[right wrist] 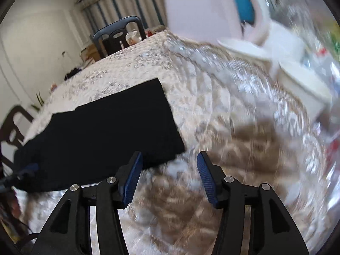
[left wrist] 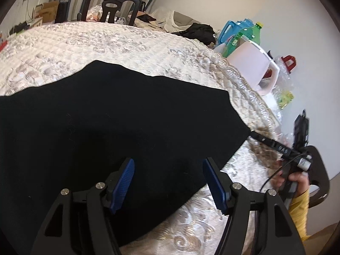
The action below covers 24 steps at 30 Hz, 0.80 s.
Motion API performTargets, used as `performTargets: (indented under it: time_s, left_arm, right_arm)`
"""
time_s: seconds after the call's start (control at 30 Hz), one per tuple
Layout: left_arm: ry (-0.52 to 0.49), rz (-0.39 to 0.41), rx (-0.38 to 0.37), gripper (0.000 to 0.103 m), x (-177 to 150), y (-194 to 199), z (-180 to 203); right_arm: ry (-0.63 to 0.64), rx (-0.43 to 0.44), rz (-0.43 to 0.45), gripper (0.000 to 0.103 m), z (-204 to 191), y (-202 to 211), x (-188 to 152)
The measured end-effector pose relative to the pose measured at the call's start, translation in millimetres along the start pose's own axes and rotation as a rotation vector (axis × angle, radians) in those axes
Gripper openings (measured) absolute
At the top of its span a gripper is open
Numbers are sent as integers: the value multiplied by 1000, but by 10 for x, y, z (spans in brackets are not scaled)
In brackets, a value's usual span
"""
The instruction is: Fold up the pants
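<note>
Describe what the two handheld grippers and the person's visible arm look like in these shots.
Both the left gripper and the right gripper have black angular linkage arms with round silver pivot pins and ribbed blue pads on the fingers. Seen from the left wrist camera, the right gripper's body is black with white lettering and a thin black cable trailing off it. The person wears a yellow sleeve.

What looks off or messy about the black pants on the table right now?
Little stands out. The black pants lie flat on the patterned tablecloth, already folded into a rough rectangle. The one uneven spot is the far long edge, which steps partway along, so the layers do not line up there. Neither gripper holds the cloth.
</note>
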<state>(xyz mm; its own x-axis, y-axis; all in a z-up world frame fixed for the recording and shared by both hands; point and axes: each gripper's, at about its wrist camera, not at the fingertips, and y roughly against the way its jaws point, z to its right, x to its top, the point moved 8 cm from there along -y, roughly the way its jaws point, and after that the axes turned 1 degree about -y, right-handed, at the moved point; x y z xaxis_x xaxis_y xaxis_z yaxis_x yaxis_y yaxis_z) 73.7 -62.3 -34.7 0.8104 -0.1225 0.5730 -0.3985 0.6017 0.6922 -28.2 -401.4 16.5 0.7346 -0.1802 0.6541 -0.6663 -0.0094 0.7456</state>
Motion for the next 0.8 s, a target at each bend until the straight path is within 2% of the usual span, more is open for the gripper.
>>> performTargets:
  time_s: [0.1,0.37,0.5,0.63,0.8]
  left_arm:
    - [3,-13,-12,70,-9,-18,28]
    - [19,-13,-39,70,-51,15,44]
    - [17,-16,-42,70,-67,29,47]
    - [12,-18,-44,70,-60,23,58]
    - [4,-30,-58,70,-46,-11,111]
  right_arm:
    - [9,-13,-3,56,-63,12,-12]
    - [17,37,-14,59,-349,-178,68]
    - [-66,174,-35,58,-458,-189,22]
    - [-98,220,-33,58,-516,-187,-40]
    - [-160,235,-5,58,-443,-232,41]
